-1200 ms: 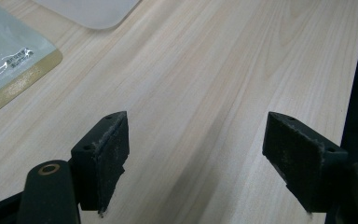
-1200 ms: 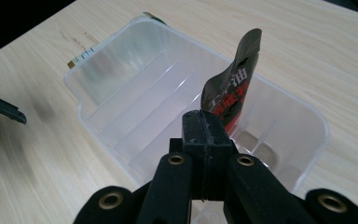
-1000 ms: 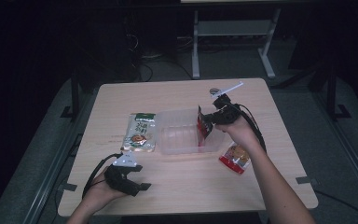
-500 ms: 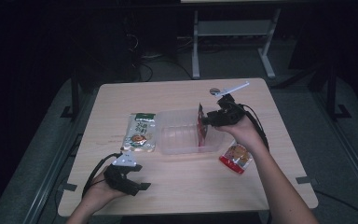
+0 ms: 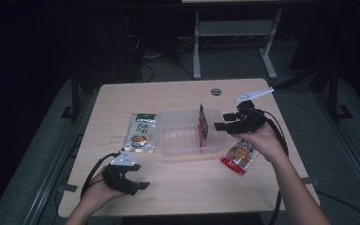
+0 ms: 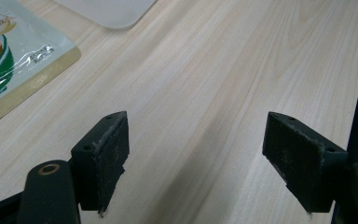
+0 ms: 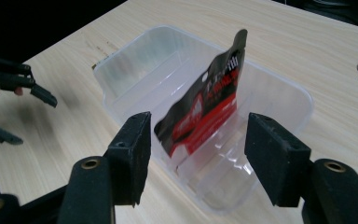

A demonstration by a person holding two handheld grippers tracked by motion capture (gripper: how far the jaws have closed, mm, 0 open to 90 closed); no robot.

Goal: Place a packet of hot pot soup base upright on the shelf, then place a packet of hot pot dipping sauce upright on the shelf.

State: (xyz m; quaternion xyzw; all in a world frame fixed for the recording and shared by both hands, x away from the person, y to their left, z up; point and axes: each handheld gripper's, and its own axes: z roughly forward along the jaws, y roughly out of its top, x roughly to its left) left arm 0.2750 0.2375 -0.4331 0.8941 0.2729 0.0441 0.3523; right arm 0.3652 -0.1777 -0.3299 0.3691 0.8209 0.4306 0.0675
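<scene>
Red-and-black sachet has just been released upright in the clear tub by the opening right gripper (left gripper wide, empty); the orange packet near the table's right edge is judged next.

Red-and-black snack packet, glossy, standing on edge inside clear plastic container, leaning against its right-hand wall in the high view, top corner poking above the rim. Container upright on the table's middle, open-topped.

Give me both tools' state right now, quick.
Left tool: open, holding nothing, over bare table.
Right tool: open, jaws just opened; red packet released, standing in the clear tub.
</scene>
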